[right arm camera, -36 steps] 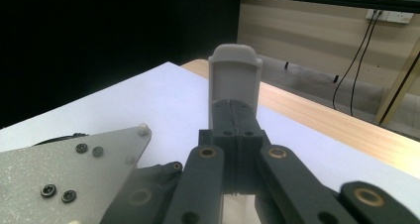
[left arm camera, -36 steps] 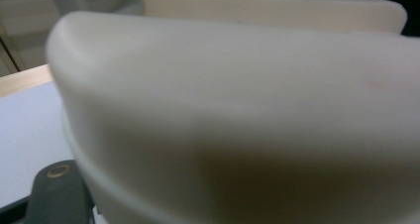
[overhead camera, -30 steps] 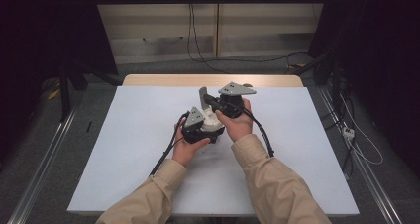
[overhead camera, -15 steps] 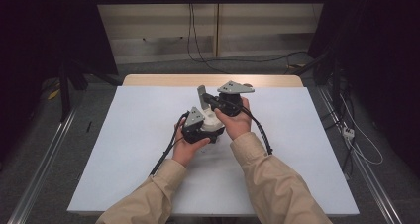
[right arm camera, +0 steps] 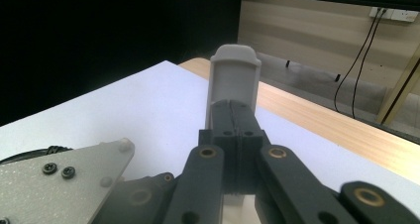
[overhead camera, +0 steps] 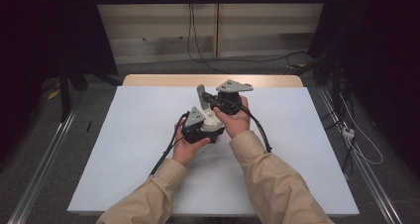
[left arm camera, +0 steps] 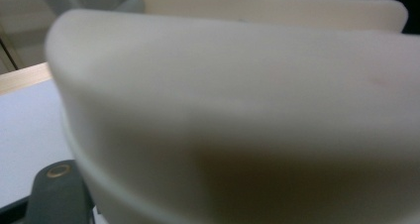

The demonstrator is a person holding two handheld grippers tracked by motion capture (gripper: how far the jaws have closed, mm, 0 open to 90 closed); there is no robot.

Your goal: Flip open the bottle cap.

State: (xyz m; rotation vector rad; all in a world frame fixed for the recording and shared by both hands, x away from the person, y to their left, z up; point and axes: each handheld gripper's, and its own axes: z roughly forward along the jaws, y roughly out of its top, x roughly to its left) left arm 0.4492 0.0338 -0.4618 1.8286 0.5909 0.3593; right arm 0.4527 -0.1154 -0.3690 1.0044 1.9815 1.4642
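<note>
We see a white table with a wooden edge at its far side, and both our hands meet near its middle, sleeves coming in from six o'clock. The biggest thing in hand is a cream-white plastic piece, rounded and smooth, so near the left gripper's camera that it blurs; in the high view a pale part sits between the two grippers, and we judge it to be the same piece. The left gripper sits at about seven o'clock of the right gripper, almost touching it. Its jaws are drawn nearly together, and with the white piece right in front of them we take it that they pinch it, though the contact itself is hidden. The right gripper's jaws are pressed together around the base of a small grey tab, which stands upright at twelve o'clock beyond the jaw tips, its rounded top free. We judge that the two grippers are held this close so that the one can steady the larger piece while the other works the small tab against it.
</note>
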